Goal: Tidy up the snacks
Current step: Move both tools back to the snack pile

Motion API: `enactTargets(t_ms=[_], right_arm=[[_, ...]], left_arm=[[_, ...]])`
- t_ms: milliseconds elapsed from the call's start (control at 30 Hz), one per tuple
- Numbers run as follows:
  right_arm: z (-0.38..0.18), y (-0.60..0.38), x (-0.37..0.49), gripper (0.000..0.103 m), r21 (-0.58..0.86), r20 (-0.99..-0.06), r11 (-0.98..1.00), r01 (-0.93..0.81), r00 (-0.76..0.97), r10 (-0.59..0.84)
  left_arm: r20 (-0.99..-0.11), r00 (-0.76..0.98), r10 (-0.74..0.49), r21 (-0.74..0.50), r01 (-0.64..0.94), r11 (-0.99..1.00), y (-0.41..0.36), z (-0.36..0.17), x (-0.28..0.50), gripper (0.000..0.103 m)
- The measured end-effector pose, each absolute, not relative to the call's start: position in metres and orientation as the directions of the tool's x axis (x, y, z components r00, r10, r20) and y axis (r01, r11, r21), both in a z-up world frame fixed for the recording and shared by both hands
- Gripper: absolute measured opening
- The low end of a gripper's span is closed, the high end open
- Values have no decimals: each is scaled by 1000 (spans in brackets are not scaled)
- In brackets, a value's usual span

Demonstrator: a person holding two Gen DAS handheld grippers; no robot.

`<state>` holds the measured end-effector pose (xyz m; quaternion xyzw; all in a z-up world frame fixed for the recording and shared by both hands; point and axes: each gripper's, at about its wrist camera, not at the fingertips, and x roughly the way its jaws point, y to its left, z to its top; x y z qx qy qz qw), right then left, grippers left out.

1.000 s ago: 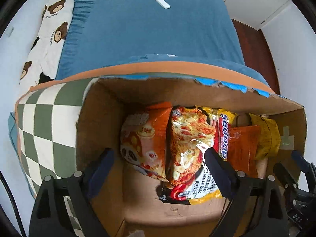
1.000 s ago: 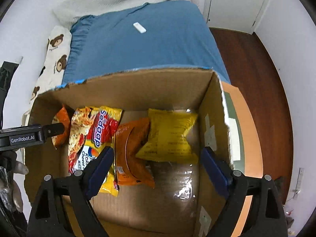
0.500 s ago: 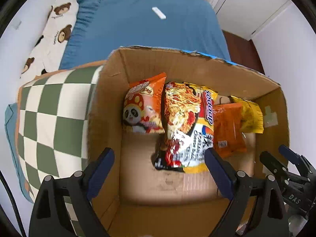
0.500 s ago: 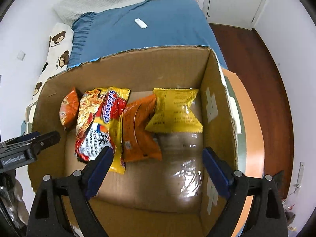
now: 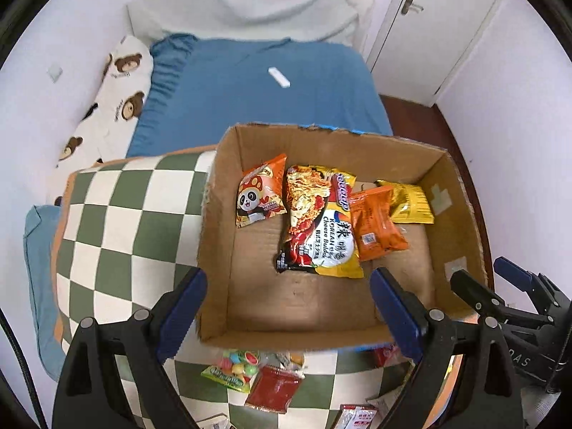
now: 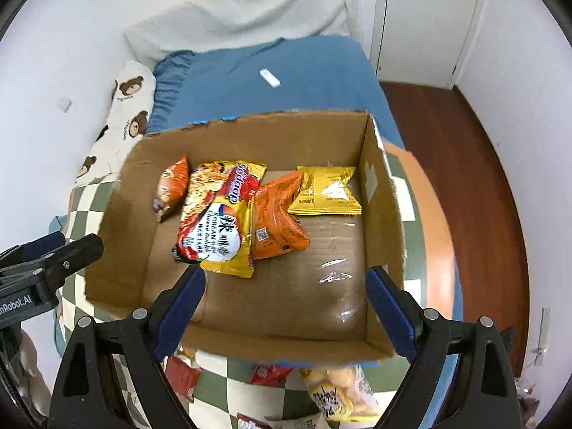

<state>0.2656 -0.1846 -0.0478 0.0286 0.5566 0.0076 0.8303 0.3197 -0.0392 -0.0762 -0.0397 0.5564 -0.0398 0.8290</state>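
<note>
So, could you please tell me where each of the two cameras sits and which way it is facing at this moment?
Left wrist: sits on the left gripper, looking steeply down into the cardboard box; its own open blue-padded fingers frame the bottom, and the right gripper shows at the right edge.
Right wrist: sits on the right gripper, above the same box's right half; its own open fingers show, with the left gripper at the left edge.
Shared: the noodle packet, the orange packet, the yellow packet and the blue bed.

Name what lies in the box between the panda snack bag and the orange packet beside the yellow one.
The large Sedaap noodle packet lies between the panda snack bag and the orange packet, overlapping the orange one; both wrist views show it.
</note>
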Motion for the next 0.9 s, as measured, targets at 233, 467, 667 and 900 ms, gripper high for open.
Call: enactTargets(t_ms=[233,467,667,900], right_arm=[[-12,-172,220,93,61,-879,998,0,473,54],[1,-173,173,93,137,-862,991,6,494,116],[-54,-201,127,93,213,-908,972,97,386,161],[-146,-186,71,93,226,-962,968,107,179,205]], left_arm=[[-882,458,-115,-110,37,993,-40,-48,274,93],[-871,473,-131,-142,13,990,-31,-45,232,93],[-918,388,-82,-112,-56,992,-11,-95,184,93],[-990,129,-61,-86,-197,977,39,-201,126,93]])
